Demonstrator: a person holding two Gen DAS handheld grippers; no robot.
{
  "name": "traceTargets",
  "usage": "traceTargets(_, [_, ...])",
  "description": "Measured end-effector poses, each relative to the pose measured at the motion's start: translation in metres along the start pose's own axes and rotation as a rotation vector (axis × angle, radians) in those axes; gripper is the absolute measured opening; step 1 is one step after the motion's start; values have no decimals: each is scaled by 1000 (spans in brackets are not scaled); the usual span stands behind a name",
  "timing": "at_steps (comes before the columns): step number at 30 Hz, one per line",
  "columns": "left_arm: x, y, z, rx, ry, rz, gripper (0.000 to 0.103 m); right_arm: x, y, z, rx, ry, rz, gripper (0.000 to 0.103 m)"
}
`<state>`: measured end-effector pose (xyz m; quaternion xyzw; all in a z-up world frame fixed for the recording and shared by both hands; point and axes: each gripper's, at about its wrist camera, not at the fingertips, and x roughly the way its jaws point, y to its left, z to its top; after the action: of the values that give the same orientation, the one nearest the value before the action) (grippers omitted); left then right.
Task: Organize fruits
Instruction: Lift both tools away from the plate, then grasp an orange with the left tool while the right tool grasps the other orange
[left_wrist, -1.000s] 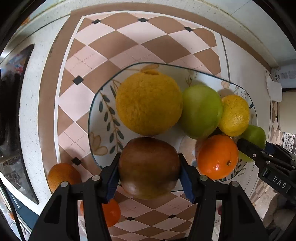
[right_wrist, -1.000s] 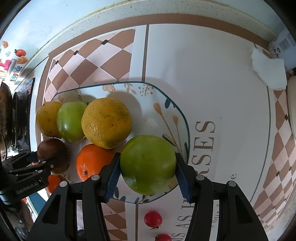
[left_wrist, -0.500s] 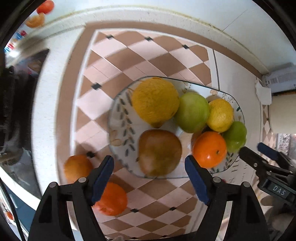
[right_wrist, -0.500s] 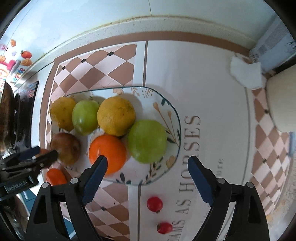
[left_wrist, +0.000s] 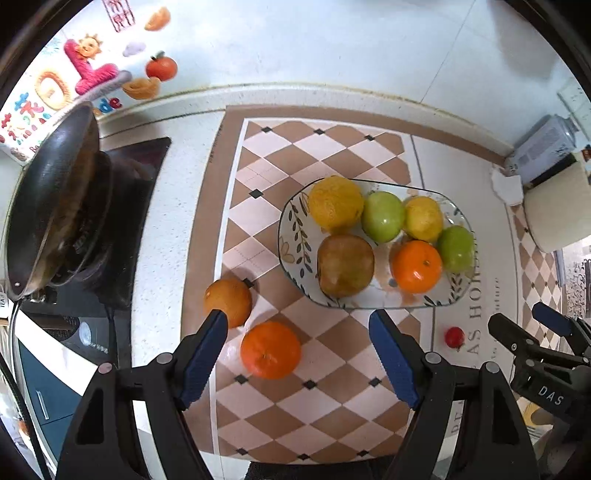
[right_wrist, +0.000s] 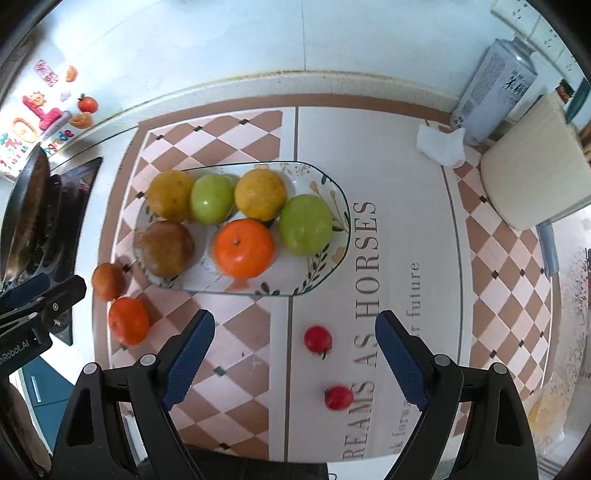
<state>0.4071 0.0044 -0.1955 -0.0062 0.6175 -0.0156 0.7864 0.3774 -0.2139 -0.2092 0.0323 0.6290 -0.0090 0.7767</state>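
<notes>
Your left gripper (left_wrist: 297, 354) and right gripper (right_wrist: 293, 356) just released, now empty; 6 fruits on plate (right_wrist: 334, 254), 4 left on surface (right_wrist: 406, 177).

The mat (right_wrist: 369, 155) reads "DREAMS AS HORSES"; right gripper (left_wrist: 546, 376) "DAS"; left gripper (right_wrist: 22, 325) "GenRobot.AI"

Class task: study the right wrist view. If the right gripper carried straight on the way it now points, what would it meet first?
Probably the printed mat. The right gripper is open, empty and aimed steeply down; the nearer cherry tomato sits between its fingers, possibly in line, though depth is unclear.
</notes>
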Motion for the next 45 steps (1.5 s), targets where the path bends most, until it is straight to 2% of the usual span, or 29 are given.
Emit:
traceTargets(7, [-43, -2, -27, 23, -70, -14, 78, -44, 6, -24, 15, -67, 18, 91])
traceTargets(15, [-73, -1, -43, 27, -114, -35, 78, -88, 10, -48, 27, -137, 44, 91])
traceTargets(28, [-108, -11, -60, 55, -178, -52, 78, -131, 8, -71, 43, -203, 79, 91])
traceTargets(37, [-101, -13, -58, 37, -180, -62, 78, -119, 0, -68, 82, -185, 126, 91])
traceTargets(39, [-93, -7, -53, 30, -171, -34, 100, -109, 1, -66, 85, -165, 157, 91])
traceTargets(42, [-81, 8, -49, 14, -174, 38, 101, -88, 9, -62, 70, -135, 215, 91])
traceTargets(45, [-62, 32, -44, -23, -143, 117, 101, -59, 29, -58, 28, -88, 247, 91])
